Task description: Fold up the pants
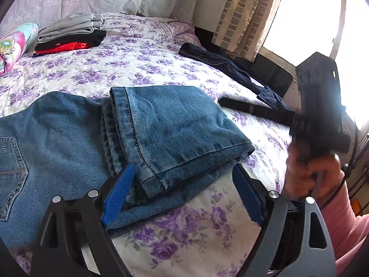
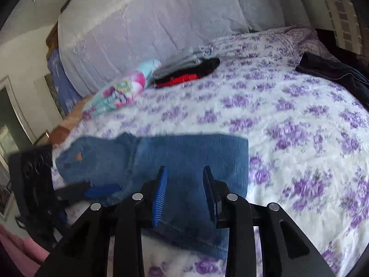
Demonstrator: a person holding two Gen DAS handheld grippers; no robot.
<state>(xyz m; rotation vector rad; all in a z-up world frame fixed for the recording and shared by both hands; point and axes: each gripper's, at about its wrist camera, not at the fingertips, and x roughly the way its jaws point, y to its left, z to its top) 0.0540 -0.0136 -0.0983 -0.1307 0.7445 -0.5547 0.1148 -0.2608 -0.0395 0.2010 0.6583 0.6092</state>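
With the jeans (image 1: 161, 124) folded once on the bed (image 1: 143, 55), both tongs, left (image 1: 182, 194) and right (image 2: 185, 194), gape empty at six o'clock, likely needing another fold.

Daylight is pouring thru a window (image 1: 309, 18) w/ a brick-patterned curtain (image 1: 244, 16) hanging beside it. A bed w/ purple floral bedspread (image 1: 138, 55) is filling the room; a lace-covered headboard (image 2: 147, 23), prob. padded, is standing behind.

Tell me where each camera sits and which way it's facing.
Left wrist: on the left tongs, facing across the bed at the folded jeans; right hand and pink sleeve show.
Right wrist: on the right tongs, over the jeans, facing the headboard; left tongs show.
Shared: jeans, folded clothes stack.
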